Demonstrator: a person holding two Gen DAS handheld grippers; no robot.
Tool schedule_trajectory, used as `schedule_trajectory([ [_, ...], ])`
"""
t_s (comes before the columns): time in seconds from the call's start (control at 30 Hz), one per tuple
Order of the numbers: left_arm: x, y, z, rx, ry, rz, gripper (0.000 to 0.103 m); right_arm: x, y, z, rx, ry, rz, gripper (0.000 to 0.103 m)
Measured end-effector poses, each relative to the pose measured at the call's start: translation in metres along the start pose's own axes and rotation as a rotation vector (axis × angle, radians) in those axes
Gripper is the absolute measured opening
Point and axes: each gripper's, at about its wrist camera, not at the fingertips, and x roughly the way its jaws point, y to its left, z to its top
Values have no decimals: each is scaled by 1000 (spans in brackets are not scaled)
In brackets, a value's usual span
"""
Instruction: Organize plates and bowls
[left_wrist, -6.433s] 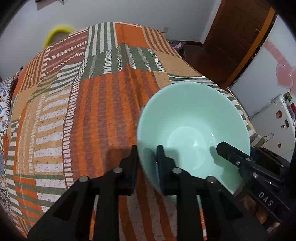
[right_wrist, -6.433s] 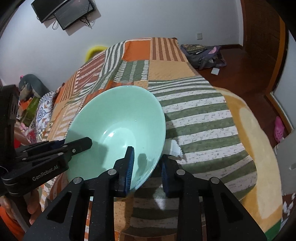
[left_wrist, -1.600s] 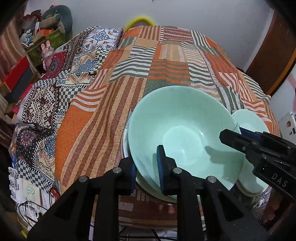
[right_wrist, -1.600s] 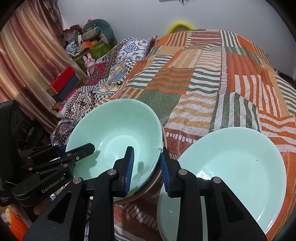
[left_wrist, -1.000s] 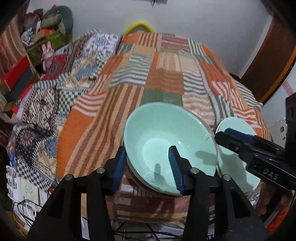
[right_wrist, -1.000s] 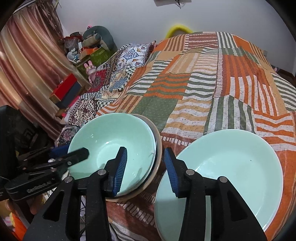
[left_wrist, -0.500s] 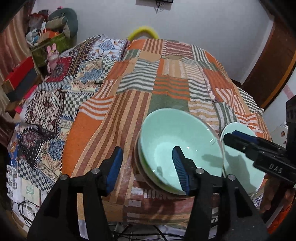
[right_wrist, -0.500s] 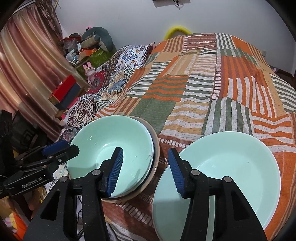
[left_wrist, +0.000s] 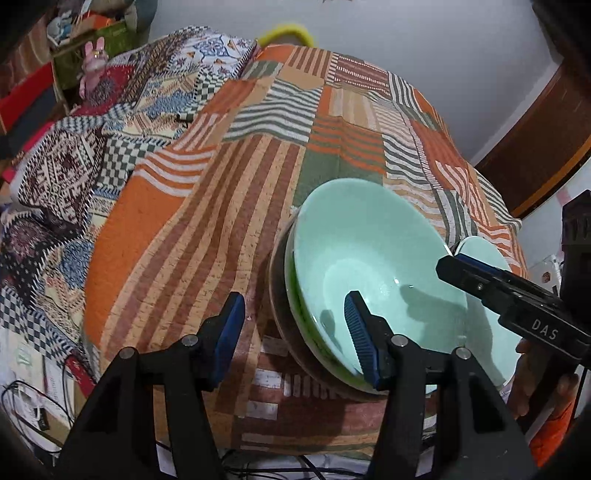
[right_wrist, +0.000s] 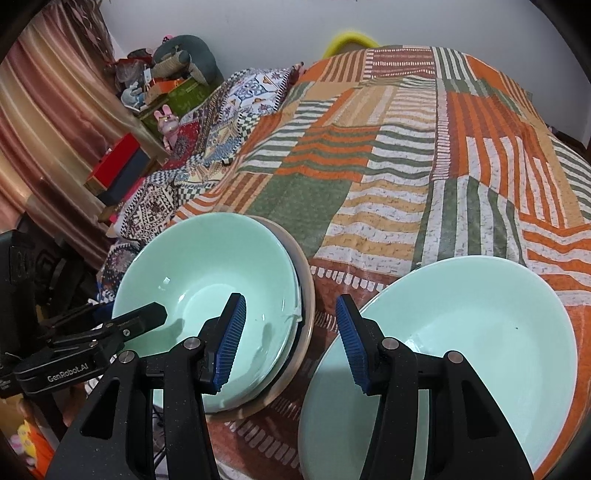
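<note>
The mint bowl (right_wrist: 207, 288) now sits on top of a stack at the near edge of the bed, and neither tool holds it. Under it there is a greenish dish (left_wrist: 299, 325), of which only the rim shows, and below that a wide brown plate (right_wrist: 308, 295) as the base; how many pieces the stack has in all I cannot tell. The left gripper (left_wrist: 295, 336) has just been opening: its jaws stand apart, one outside the stack at about 9 o'clock of it and one over the inside of the bowl, and the pads do not press on the rim. The right gripper (right_wrist: 288, 339) has also just been opening and is released; its jaws straddle the gap between the stack and a second, larger mint bowl (right_wrist: 461, 339), which lies alone on the striped bedcover (right_wrist: 388, 166) at about 3 o'clock of the stack, just beside it. So I judge that the stacking of the first bowl is done, and the letting go is finished too. What remains, as far as the pictures show, is the larger bowl, which is not yet joined with the others. Whether it should go on the same stack or stay apart is not clear from here.
</note>
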Motion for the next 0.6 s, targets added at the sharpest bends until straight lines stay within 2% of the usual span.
schedule_trajectory([
  [0.23,11,0,-3,5,29,-15,56,9,2,0,-7,32,15,47],
  [0.4,21,0,-3,-14,63,-58,54,12,5,0,-24,37,14,47],
  [0.47,23,-2,-4,-12,74,-75,49,14,6,1,-28,43,19,41],
  [0.5,23,-4,-4,-7,76,-73,46,16,5,1,-29,58,27,35],
  [0.6,23,-6,-4,-10,74,-64,45,20,6,-1,-29,60,14,30],
])
